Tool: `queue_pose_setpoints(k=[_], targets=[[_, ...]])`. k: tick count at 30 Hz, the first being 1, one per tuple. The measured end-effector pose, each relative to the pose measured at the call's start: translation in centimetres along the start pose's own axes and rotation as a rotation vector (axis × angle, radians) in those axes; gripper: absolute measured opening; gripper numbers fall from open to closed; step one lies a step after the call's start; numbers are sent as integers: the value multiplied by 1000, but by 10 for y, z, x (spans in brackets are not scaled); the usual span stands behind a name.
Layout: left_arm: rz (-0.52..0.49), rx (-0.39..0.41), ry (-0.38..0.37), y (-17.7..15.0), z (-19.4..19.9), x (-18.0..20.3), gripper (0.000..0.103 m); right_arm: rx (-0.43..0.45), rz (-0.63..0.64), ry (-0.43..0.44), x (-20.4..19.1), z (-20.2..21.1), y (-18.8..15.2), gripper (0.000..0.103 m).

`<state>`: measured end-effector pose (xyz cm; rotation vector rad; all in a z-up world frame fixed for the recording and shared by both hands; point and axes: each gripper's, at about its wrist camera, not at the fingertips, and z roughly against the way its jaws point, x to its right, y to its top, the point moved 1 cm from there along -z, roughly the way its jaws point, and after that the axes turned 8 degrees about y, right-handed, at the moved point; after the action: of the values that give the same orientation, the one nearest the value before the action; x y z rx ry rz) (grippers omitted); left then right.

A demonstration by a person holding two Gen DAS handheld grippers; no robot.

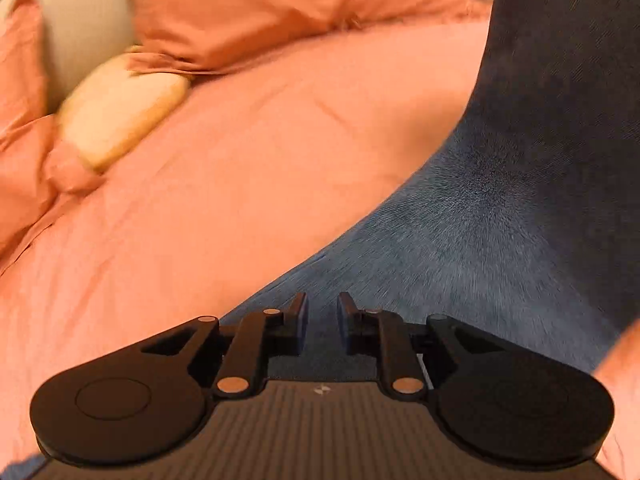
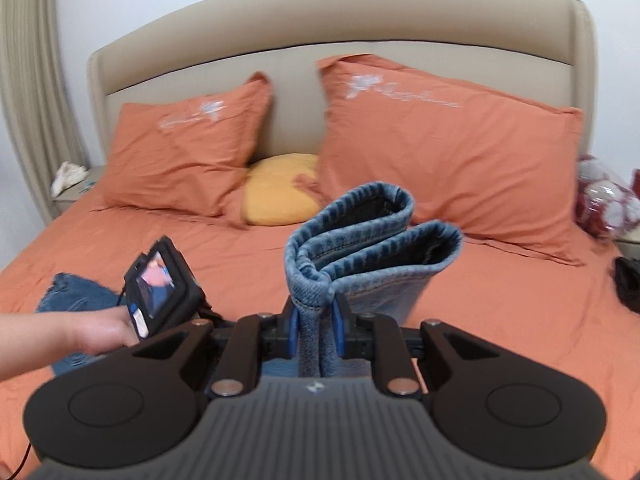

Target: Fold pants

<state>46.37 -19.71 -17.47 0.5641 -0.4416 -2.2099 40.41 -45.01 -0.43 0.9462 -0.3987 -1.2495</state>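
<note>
Pinching jeans hems (image 2: 360, 236), right gripper (image 2: 316, 320), left gripper (image 1: 322, 320) parted

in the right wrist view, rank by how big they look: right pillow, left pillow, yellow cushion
1. right pillow
2. left pillow
3. yellow cushion, though the pillows partly cover it, so its true size is unsure.

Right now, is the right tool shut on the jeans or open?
Shut on them. The right tool pinches the jeans near the hems, both cuffs sticking up past its blue pads.
</note>
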Motion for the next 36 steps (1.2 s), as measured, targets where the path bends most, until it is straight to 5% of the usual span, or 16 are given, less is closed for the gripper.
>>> queue_pose_setpoints(k=[13,24,26,30,36], targets=[[319,25,-112,-90,88,-93,22,-158,95,172,-135,-117,-65,13],[519,-17,-148,-158,81,-103,22,-348,264,98,-183,-193,-165,17],[507,-27,-132,-162,81,-98,22,-369,278,99,-180,-192,-164,24],[460,-26,-64,-161,82,-90,30,-407,222,150,-184,-174,-137,58],[425,-28,-51,-158,70,-79,33,-389,204,-34,-179,-202,-91,64]])
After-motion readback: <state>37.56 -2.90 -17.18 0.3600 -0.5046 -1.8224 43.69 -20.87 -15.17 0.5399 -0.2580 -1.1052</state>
